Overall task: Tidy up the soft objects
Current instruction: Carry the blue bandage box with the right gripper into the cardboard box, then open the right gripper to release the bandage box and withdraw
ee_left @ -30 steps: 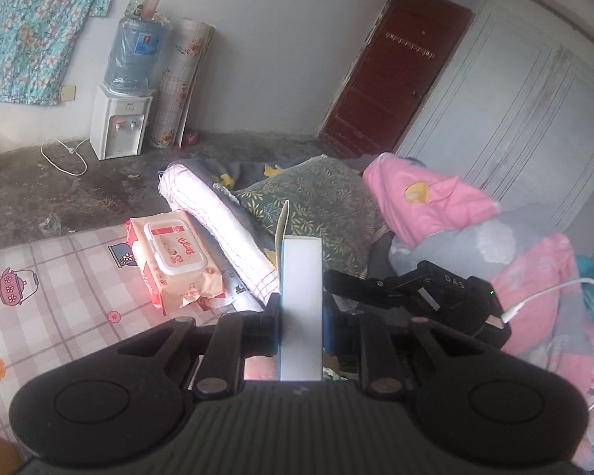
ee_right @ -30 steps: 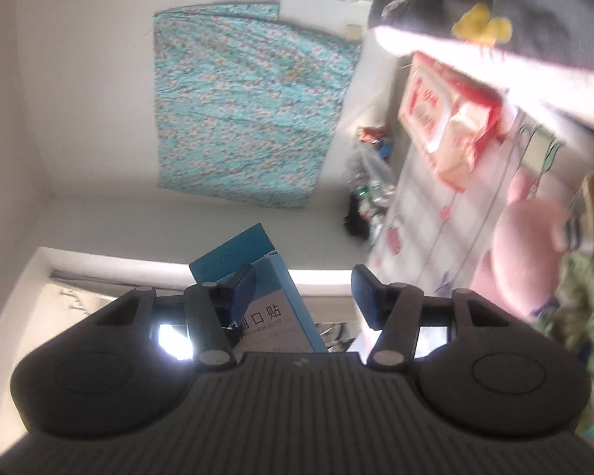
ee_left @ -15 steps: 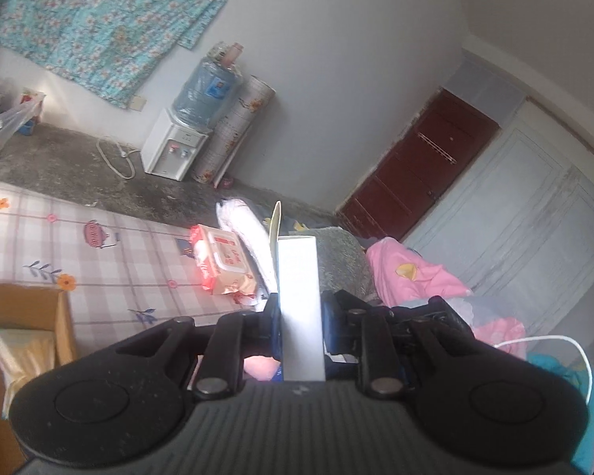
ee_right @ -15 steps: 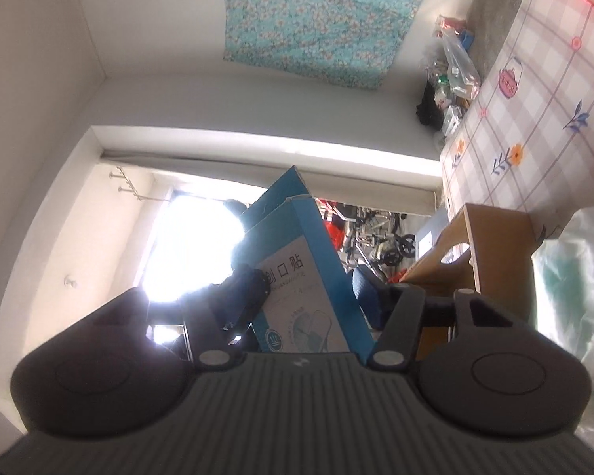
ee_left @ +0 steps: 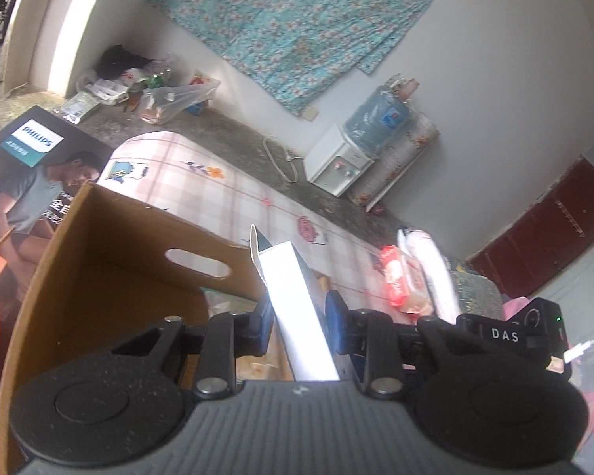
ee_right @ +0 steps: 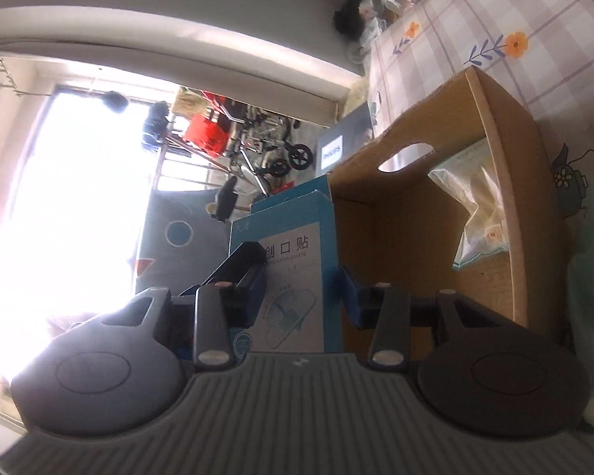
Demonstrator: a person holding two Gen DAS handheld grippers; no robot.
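Bed (ee_left: 233, 194): pink checked sheet with flower and teapot prints. Open cardboard box (ee_left: 111, 261) rests on it, near end. Red wipes pack (ee_left: 394, 279) and white rolled fabric (ee_left: 431, 265) lie side by side, far end.

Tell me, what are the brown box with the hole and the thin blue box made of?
The brown open-top box looks like plain matte corrugated cardboard: raw tan walls, a punched handle slot. The slim blue-and-white box looks like thin printed paperboard with a slight sheen and a folded tuck flap on top.

Both views now over cardboard box (ee_left: 111, 245) — left jaws loosening.
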